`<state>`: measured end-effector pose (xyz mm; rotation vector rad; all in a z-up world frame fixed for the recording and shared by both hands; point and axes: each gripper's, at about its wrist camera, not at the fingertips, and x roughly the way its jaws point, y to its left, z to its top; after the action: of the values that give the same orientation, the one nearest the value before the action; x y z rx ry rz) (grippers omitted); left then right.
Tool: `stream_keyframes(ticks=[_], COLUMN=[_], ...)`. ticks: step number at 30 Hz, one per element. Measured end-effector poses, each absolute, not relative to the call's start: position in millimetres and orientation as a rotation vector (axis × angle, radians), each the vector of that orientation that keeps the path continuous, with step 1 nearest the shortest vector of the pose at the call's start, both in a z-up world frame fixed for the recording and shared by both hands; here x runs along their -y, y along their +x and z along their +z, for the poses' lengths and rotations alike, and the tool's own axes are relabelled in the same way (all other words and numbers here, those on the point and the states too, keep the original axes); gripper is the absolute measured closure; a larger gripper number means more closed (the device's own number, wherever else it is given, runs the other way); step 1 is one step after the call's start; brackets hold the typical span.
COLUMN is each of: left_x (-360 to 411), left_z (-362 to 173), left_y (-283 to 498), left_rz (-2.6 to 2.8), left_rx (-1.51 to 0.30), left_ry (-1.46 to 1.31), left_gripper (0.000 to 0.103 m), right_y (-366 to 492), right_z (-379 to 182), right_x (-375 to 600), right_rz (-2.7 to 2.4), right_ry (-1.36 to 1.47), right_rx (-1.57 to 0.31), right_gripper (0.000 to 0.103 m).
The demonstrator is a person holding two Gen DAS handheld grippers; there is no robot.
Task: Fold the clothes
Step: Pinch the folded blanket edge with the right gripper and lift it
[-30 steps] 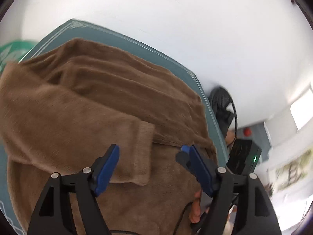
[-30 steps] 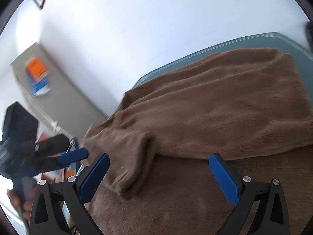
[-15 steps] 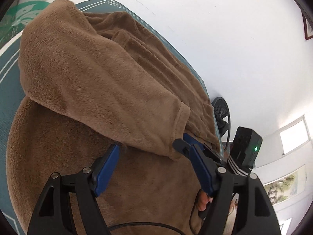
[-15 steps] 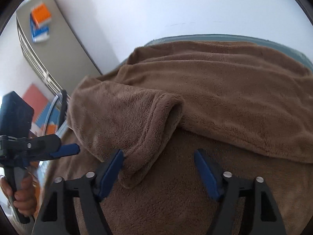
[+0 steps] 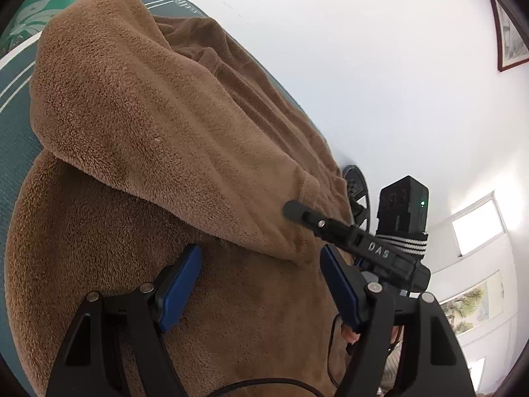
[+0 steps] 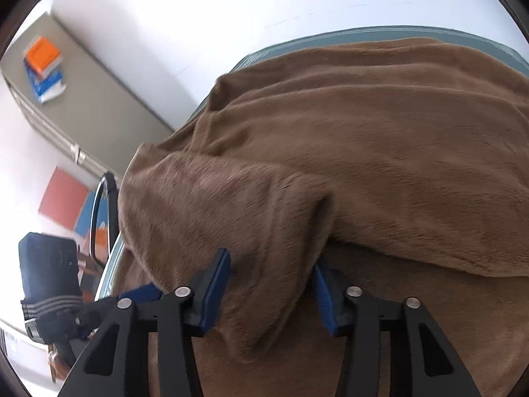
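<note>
The brown fleece garment (image 6: 380,152) lies spread on a teal mat with white border lines (image 5: 13,106), and one part of it is folded over the lower layer. The loose end of this folded part (image 6: 264,264), which looks like a sleeve cuff, hangs between the jaws of my right gripper (image 6: 269,284). These jaws are closing now; the blue pads (image 6: 216,284) stand just beside the cuff on both sides, but I cannot tell if they already press it. This gripper points steeply down at the cloth.

My left gripper (image 5: 261,287) is tilted down less steeply and hovers over the lower layer, just in front of the edge of the folded part. Its jaws are apart and hold nothing. In the left view, the tip of the right gripper reaches in from the right and touches the cuff (image 5: 297,231).

Behind the mat is a white wall (image 5: 363,66). In the right view, a grey cabinet (image 6: 92,99) carries an orange book on a blue one (image 6: 44,63).
</note>
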<state>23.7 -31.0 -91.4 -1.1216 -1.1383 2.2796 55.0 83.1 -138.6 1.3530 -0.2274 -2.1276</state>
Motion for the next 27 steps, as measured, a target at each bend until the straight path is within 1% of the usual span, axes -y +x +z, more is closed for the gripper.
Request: stream_keyframes(ticks=[1,2,4,6,8,13,17,22,27], left_x=[33.5,34.0,35.6,36.6,37.5,38.6,39.1,43.7,44.4], left_z=[-91.5,-92.2,-92.8,-93.3,-93.8,-94.6,-95.3,-97.5,-98.5], left_y=[25.5,25.6,27.4,29.1,30.6,31.9,31.6,32.6,32.9], left_rz=[2.276,2.274,2.270,2.267,2.263,2.260,2.256,2.238,2.243], left_rx=[1.144,1.147,1.149,1.149,1.150,1.152,1.157,1.200,1.203], left_ry=[-1.108,-1.099,-1.076,-1.055,-1.034,-1.008,-1.000,-0.960,-0.941], left_gripper=[0.025,0.025,0.025,0.025,0.025,0.025,0.025,0.025,0.025], right_y=[55.2,54.9,52.0,49.3,50.2,52.2,45.9,28.2,3.0], right_z=[-137.1,-135.9,-135.9,-137.6,-138.7,-128.3,-109.4,-42.4,29.0], right_x=[-79.8,-76.9,-72.9,-68.4,-64.4,-63.9,-58.9,-40.7,-14.6], right_rz=[-2.123,-2.118,-2.102,-2.101,-2.106,-2.133,-2.145,-2.195,-2.277], right_ry=[1.354,1.356,1.369,1.383,1.383,1.337,1.297,1.133,0.962], right_rx=[0.209,0.195,0.193,0.189,0.163,0.155,0.140,0.081,-0.042], right_gripper=[0.060,0.066,0.070,0.079,0.082,0.088,0.090,0.090,0.090])
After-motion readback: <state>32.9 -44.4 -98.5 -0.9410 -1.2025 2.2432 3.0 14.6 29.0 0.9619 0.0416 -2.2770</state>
